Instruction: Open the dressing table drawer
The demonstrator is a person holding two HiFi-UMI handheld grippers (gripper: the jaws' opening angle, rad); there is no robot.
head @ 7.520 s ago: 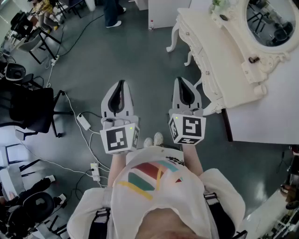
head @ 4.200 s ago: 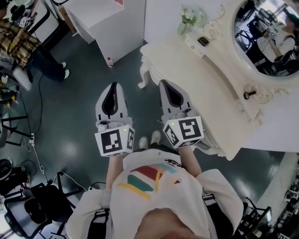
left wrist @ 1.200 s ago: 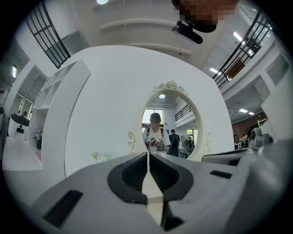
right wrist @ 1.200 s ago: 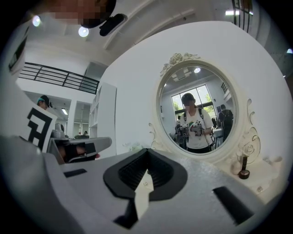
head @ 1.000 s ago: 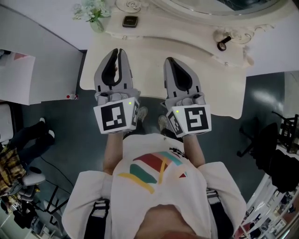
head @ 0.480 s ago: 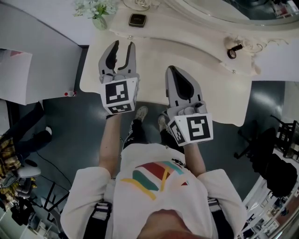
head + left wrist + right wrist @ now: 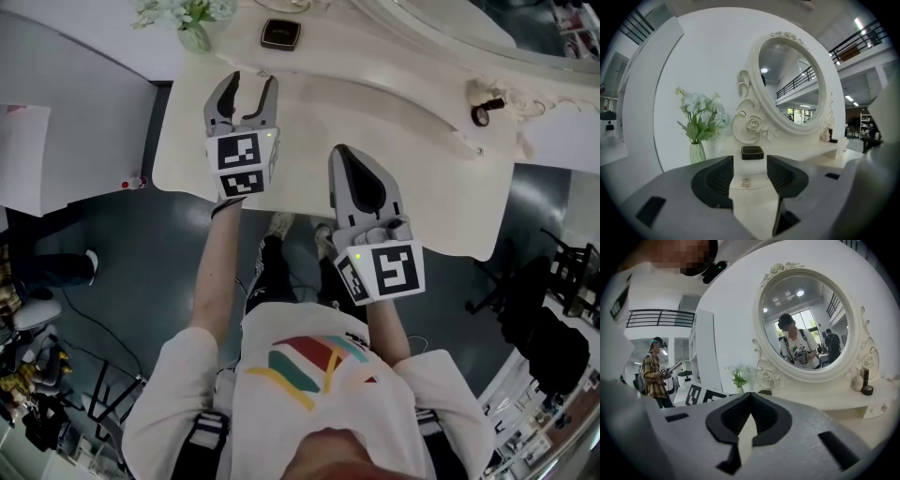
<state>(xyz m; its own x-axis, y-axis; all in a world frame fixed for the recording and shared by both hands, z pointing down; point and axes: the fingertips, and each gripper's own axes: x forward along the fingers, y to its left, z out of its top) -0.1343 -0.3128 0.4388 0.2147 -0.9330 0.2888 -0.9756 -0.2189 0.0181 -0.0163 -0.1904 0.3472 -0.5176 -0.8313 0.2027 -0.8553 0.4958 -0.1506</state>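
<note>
The cream dressing table point(image 7: 403, 131) stands in front of me, its oval mirror point(image 7: 792, 84) at the back. A small drawer front with a round ornate knob point(image 7: 746, 183) sits low on the raised shelf under the mirror. My left gripper point(image 7: 251, 84) reaches over the tabletop's left part and points at that knob. Its jaws have just been opening and stand open point(image 7: 750, 161), with the knob ahead in the gap and nothing touched. My right gripper point(image 7: 341, 155) hangs shut and empty over the table's front edge, nearer to me; in its own view it point(image 7: 750, 395) is also closed.
A small black box point(image 7: 280, 34) and a glass vase of white flowers point(image 7: 192, 36) stand at the back left of the tabletop. A dark bottle point(image 7: 484, 114) stands at the right by the mirror. A black chair point(image 7: 553, 309) is on the floor to the right.
My left gripper has moved forward over the tabletop towards the mirror shelf, and its jaws have gone from shut to open. My right gripper has drawn slightly back and stays shut.
</note>
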